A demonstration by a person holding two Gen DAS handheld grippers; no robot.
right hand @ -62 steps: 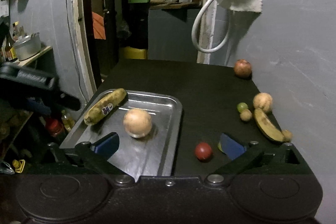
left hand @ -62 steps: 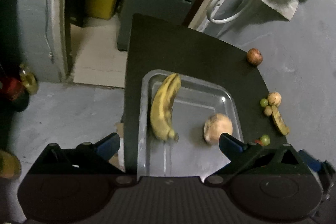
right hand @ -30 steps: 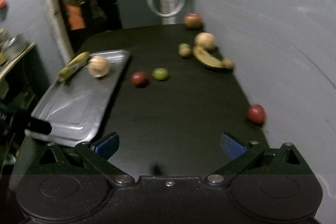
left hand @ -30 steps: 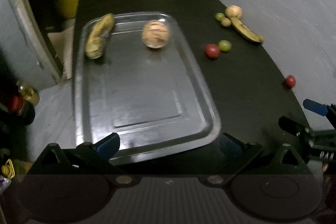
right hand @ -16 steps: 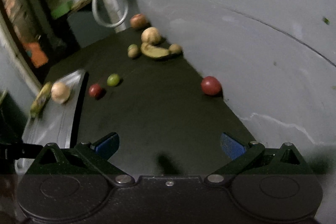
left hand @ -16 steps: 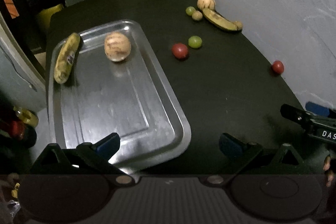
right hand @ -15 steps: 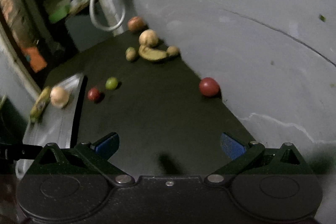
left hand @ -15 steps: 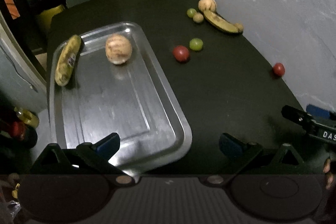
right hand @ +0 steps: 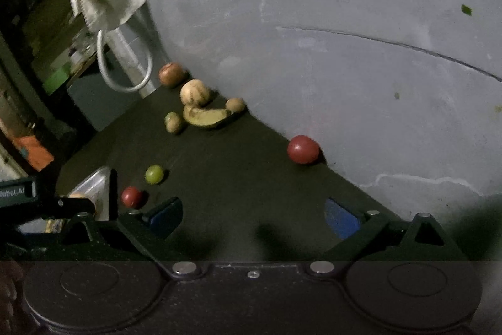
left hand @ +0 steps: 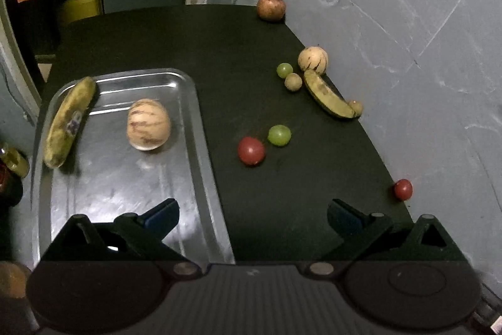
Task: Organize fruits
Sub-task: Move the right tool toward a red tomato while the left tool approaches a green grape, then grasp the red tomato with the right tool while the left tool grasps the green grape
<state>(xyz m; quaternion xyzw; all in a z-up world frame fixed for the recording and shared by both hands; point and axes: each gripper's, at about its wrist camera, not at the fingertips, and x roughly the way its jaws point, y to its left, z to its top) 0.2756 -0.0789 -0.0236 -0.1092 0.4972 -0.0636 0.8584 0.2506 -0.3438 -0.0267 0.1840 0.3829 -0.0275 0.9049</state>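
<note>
Rt tool [right hand: 252, 214] aimed at red tomato [right hand: 303, 149] by wall; jaws wide, just narrowing, nothing between. Lt tool [left hand: 252, 214] wide, empty. Banana [left hand: 67, 121], melon [left hand: 148, 128] already sorted on tray [left hand: 200, 146]; remaining fruit loose on desk [left hand: 219, 52].

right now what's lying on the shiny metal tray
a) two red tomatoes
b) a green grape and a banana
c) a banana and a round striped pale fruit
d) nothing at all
c: the left wrist view shows a spotted yellow banana along the far left rim of the shiny metal tray and a round pale fruit with purple stripes beside it; the red and green fruits all lie off the tray on the black tabletop.
</note>
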